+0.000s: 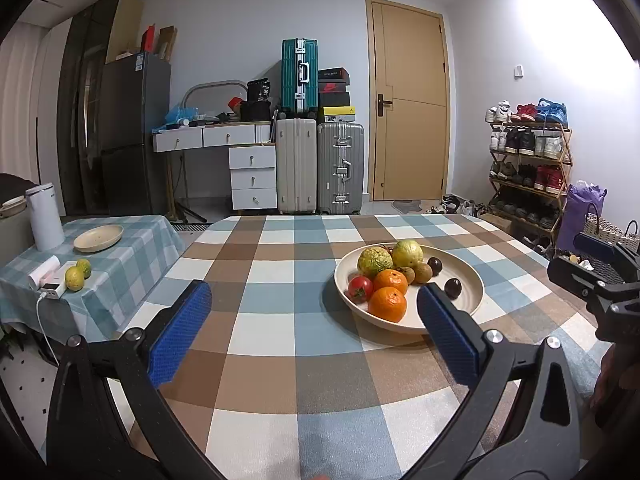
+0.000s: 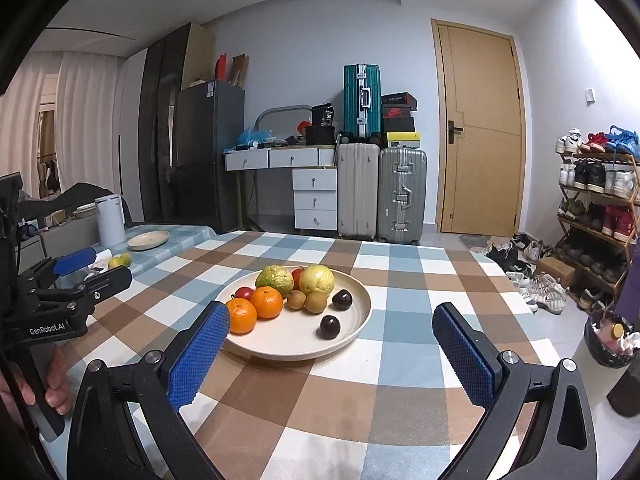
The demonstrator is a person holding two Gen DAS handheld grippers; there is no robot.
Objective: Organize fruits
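Note:
A cream plate (image 1: 472, 276) (image 2: 356, 320) on the checked table holds two oranges (image 1: 387, 303) (image 2: 268, 302), a tomato (image 1: 360, 288), two green guavas (image 1: 375, 261) (image 2: 275, 280), small brown fruits (image 2: 296, 299) and two dark plums (image 1: 453, 287) (image 2: 330, 326). My left gripper (image 1: 314, 314) is open and empty, above the table just left of the plate. My right gripper (image 2: 332, 334) is open and empty, in front of the plate. Two small green-yellow fruits (image 1: 78, 274) (image 2: 119, 260) lie on the side table, beside an empty cream plate (image 1: 98, 238) (image 2: 148, 239).
The side table (image 1: 132, 256) at the left also holds a white kettle (image 1: 45, 216) and a white charger with a cable (image 1: 50, 290). Suitcases (image 1: 320, 168), a desk, a door and a shoe rack (image 1: 528, 168) stand behind the table. A basket (image 2: 610, 338) sits on the floor at the right.

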